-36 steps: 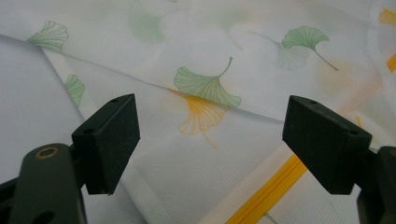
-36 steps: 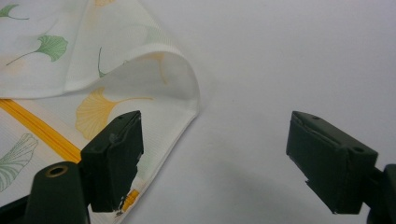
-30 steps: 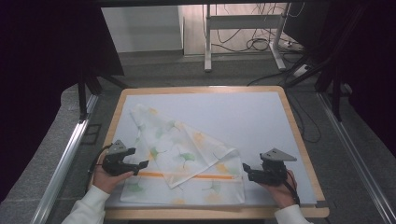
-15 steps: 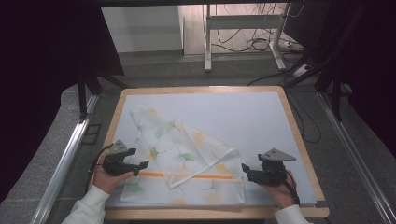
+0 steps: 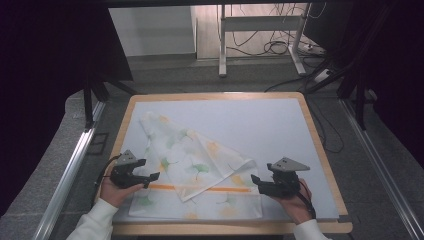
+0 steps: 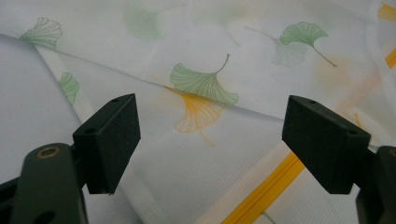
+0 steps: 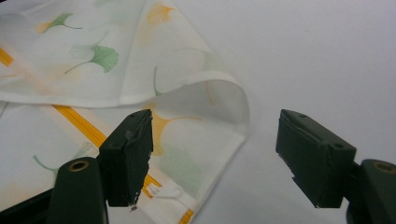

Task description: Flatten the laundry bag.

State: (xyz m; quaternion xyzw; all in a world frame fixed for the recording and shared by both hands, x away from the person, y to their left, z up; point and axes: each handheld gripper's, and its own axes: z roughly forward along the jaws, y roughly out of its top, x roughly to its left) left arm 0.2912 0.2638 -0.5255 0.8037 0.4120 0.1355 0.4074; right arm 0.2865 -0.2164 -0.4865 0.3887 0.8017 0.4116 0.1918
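Cloth [image 5: 192,172] lies on the near-left of the worktop [image 5: 280,130], one corner folded over. Left gripper [image 5: 150,177] and right gripper [image 5: 256,180] hover open, empty; further folding seems left.

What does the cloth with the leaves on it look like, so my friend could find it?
Look at the wooden-edged table with the pale top. On its near left part lies a thin white cloth, folded over so one corner points right, between the two hand-held tongs. It is the thing printed with green and orange fan-shaped leaves, with a bright orange stripe along its near side.
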